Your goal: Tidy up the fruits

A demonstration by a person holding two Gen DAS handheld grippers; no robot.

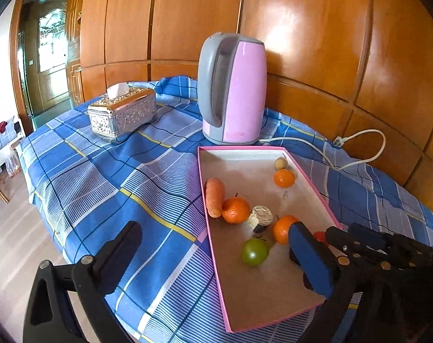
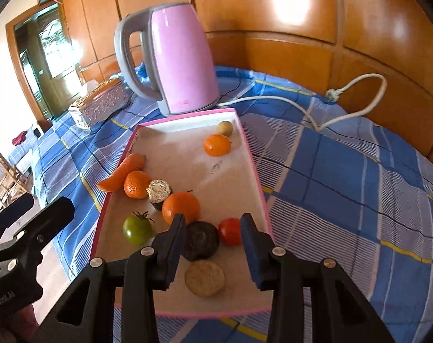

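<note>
A pink-rimmed tray (image 1: 213, 237) (image 2: 257, 180) on the blue checked cloth holds a carrot (image 1: 215, 200), three oranges (image 1: 235, 210) (image 2: 181, 207) (image 2: 216, 144), a green tomato (image 1: 255, 252) (image 2: 137, 230), a red tomato (image 2: 230, 231), a small tan fruit (image 2: 224, 128) and round dark and tan pieces. My left gripper (image 1: 215, 227) is open very wide over the tray's left rim, nothing between its fingers. My right gripper (image 2: 213, 219) hovers open over the tray's near end; a dark round piece (image 2: 200, 241) and the red tomato lie below the gap, not pressed.
A pink electric kettle (image 1: 233, 91) (image 2: 179, 60) stands just behind the tray, its white cord (image 1: 356, 154) trailing right along the wooden wall. A silver tissue box (image 1: 122, 111) sits at the back left. The table's edge drops to the floor on the left.
</note>
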